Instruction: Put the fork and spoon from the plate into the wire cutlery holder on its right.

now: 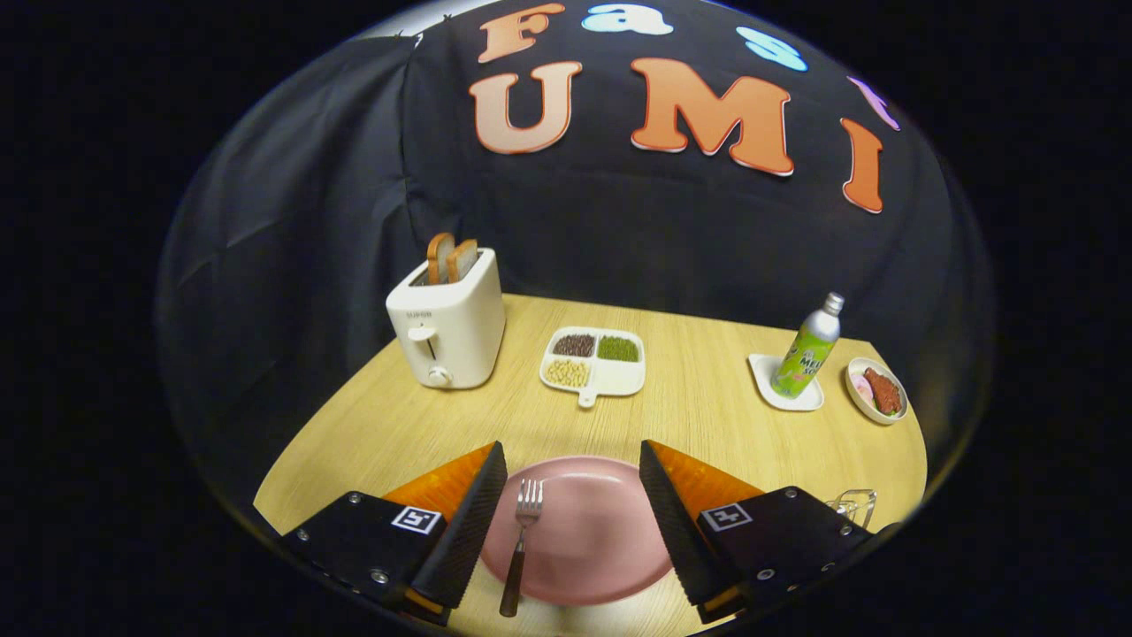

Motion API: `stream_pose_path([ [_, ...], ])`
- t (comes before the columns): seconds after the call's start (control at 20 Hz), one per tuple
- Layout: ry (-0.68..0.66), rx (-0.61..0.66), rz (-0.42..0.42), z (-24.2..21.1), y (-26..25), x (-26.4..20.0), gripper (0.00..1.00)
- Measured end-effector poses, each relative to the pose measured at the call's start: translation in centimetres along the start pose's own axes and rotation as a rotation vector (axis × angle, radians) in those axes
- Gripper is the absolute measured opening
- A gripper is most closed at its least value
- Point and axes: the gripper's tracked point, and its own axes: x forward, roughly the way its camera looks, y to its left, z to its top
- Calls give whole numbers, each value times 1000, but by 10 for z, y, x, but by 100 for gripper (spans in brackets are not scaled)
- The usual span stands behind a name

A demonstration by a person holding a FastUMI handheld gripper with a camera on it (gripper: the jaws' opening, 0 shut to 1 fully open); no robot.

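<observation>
The gripper [573, 460] hovers above the near edge of the light wooden table [699, 416], its two black ribbed fingers [469, 522] spread wide apart and pinching nothing. Between them lies the round pink plate [592, 531], close to the table's near edge. On the plate's left part rests the metal fork with a dark brown handle [520, 544], tines pointing toward the far edge of the table, handle end hanging over the plate's near rim onto the wood. The fork lies just beside the left finger, apart from it. No spoon can be made out on the plate.

To the right of the plate, past the right finger, a small part of the wire cutlery holder [854, 504] peeks out near the table's near right corner; the gripper body hides most of it, so what it contains cannot be told.

Toward the far left corner stands a cream-white toaster [447, 332] with two slices of brown bread [451, 258] upright in its slots. At the middle of the far edge sits a white divided tray [594, 363] holding dark, green and pale beans in separate compartments, one compartment bare. Near the far right corner, a green bottle with a silver cap [806, 349] stands upright on a white square coaster [785, 382], and just beside that a small white dish [875, 391] holds reddish food.
</observation>
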Motion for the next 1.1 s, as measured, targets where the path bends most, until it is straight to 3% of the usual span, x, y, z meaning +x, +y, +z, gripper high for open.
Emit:
stream_pose_path([
  [0.25,184,-12,16,-58,15,10,89],
  [0.35,257,0,30,-77,18,12,83],
  [0.95,493,-12,79,-133,34,20,36],
  [1.1,523,-12,67,-139,33,19,17],
])
